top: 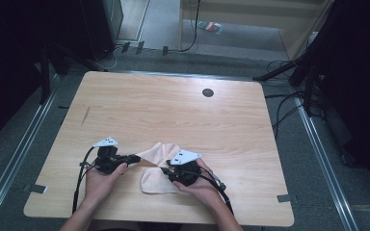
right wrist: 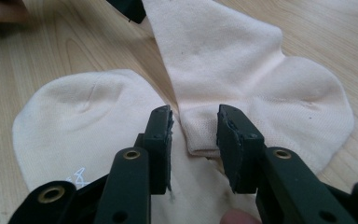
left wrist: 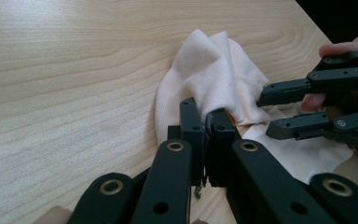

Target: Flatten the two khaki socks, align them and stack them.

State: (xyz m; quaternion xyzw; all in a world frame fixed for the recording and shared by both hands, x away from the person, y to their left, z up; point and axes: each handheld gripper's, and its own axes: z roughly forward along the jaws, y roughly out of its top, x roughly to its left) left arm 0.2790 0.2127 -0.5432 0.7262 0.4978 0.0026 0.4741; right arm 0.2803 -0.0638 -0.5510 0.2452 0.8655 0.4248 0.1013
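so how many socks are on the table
2, as far as the right gripper view shows. One cream cotton sock lies on top, its cuff between the open right gripper. The other cream sock lies under it, toe toward that view's left. The left gripper pinches the fabric.

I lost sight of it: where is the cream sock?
In the high view the cream sock lies near the table's front edge, between the left gripper and right gripper.
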